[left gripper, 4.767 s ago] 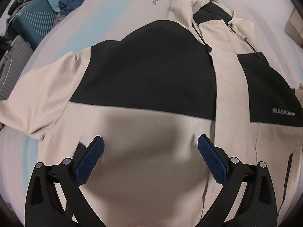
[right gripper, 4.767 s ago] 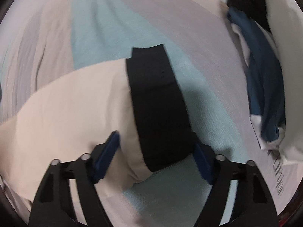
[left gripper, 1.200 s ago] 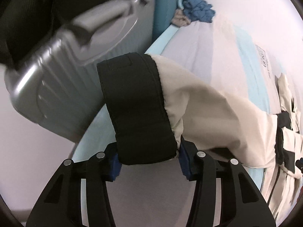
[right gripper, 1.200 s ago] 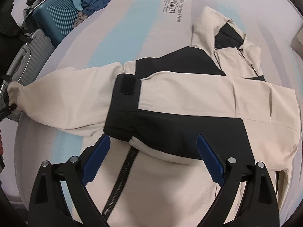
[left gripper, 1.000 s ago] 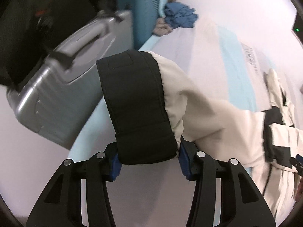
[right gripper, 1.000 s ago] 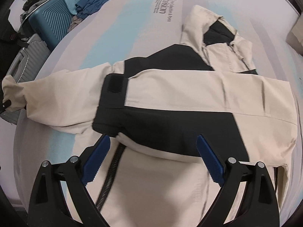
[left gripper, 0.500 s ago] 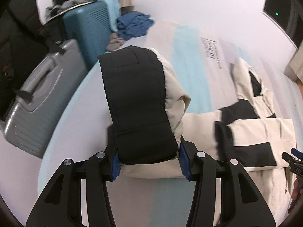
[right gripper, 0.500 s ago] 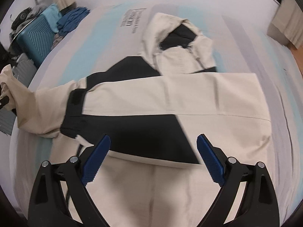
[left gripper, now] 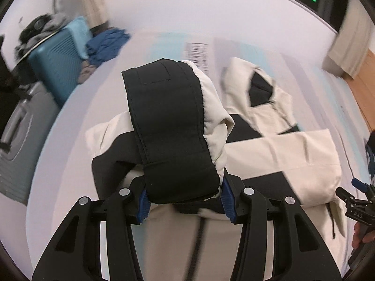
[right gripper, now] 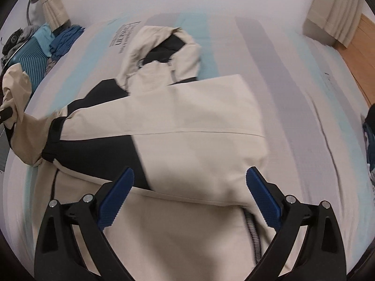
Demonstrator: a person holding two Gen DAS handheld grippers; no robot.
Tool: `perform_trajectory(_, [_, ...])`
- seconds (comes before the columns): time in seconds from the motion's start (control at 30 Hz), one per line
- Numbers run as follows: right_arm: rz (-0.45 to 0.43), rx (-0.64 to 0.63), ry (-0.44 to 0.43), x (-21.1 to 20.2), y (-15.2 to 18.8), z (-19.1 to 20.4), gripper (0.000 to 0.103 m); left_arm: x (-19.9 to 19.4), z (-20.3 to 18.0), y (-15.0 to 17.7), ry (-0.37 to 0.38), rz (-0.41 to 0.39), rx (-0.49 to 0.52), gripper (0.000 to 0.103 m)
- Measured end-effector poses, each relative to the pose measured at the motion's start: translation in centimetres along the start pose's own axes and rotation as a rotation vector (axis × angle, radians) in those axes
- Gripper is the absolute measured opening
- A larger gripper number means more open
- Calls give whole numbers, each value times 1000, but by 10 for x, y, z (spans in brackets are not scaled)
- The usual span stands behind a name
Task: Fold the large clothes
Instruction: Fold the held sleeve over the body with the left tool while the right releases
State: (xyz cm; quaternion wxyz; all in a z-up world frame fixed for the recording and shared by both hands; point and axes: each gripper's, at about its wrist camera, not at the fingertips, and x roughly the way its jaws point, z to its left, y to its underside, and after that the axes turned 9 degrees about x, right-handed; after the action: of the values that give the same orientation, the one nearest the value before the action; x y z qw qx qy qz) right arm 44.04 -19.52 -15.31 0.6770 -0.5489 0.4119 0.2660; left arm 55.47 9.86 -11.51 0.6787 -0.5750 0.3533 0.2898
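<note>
A cream and black hooded jacket [right gripper: 187, 126] lies on the striped bed sheet [right gripper: 293, 82], with its right sleeve folded across the chest. My left gripper [left gripper: 185, 196] is shut on the black cuff [left gripper: 168, 121] of the other sleeve and holds it raised above the jacket's left side. That raised sleeve also shows at the left edge of the right wrist view [right gripper: 16, 98]. My right gripper [right gripper: 187, 196] is open and empty, hovering over the jacket's lower front near the zipper [right gripper: 252, 234]. The hood [right gripper: 164, 46] lies flat at the far end.
A teal suitcase [left gripper: 56, 63] and a grey suitcase [left gripper: 18, 126] stand beside the bed's left edge, with blue clothes [left gripper: 105, 44] piled there. A wooden floor [right gripper: 358, 53] and curtain [right gripper: 337, 7] lie at the far right. More clothes [right gripper: 369, 138] sit at the bed's right edge.
My left gripper has carried the cuff from the bed's left edge inward over the jacket. My right gripper has drifted right over the jacket, still open.
</note>
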Motion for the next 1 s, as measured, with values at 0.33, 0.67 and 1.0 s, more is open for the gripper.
perform_trajectory(0.33, [-12,-3,6,-7,-10,-81,96,15,-124,-9,55,34,62,48])
perform_trajectory(0.67, [-3,23,9,0,-10,-149,96,25,-243,-21,118,37,131,48])
perform_trajectory(1.0, [44,66,41,13,8,-213,96,78,-325,-8,78,97,224,48])
